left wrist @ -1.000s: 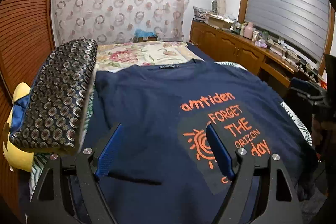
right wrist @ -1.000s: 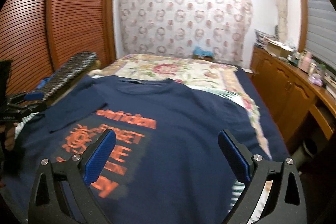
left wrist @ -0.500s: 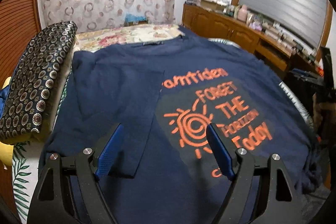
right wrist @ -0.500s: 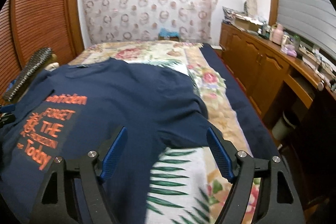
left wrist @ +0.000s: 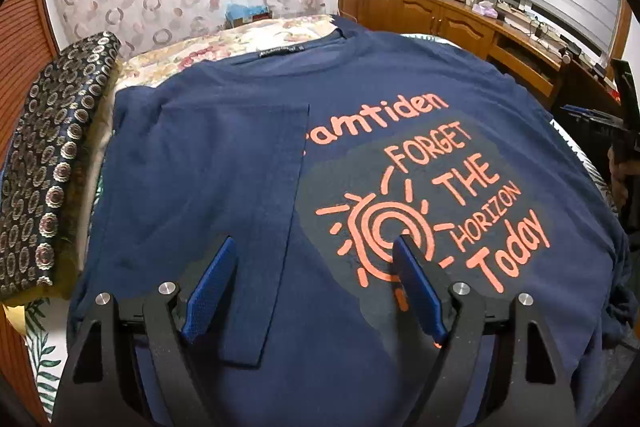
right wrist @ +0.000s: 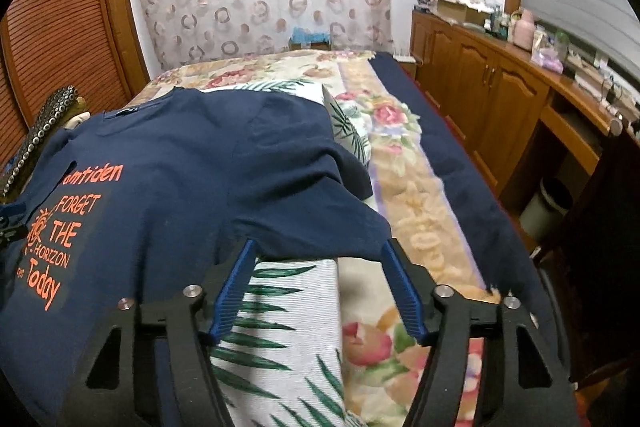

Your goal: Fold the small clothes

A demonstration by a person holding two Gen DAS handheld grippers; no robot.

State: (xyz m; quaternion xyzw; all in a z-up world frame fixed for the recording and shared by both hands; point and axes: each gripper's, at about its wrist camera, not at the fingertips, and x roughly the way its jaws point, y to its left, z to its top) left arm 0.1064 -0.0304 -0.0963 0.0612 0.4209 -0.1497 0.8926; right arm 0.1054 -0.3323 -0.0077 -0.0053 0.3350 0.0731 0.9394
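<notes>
A navy T-shirt [left wrist: 224, 155] with an orange print lies face up on the bed, its collar at the far end. One sleeve is folded in flat over the chest. My left gripper [left wrist: 314, 267] hovers open just above the shirt's lower chest, with nothing held. In the right wrist view the other sleeve [right wrist: 320, 227] hangs off the shirt's [right wrist: 168, 163] right side. My right gripper [right wrist: 318, 267] is at that sleeve's hem and its jaws are closing. The hem lies between the fingertips, which do not press on it.
A dark patterned cushion [left wrist: 48, 163] lies along the shirt's left side. Under the shirt are a palm-leaf cloth [right wrist: 288, 311] and a floral bedspread [right wrist: 400, 187]. A wooden cabinet [right wrist: 488, 99] runs along the right of the bed, with a bin [right wrist: 548, 203] below it.
The left gripper came lower and closer over the shirt, still open. The right gripper swung right from the chest to the free sleeve, and its jaws narrowed.
</notes>
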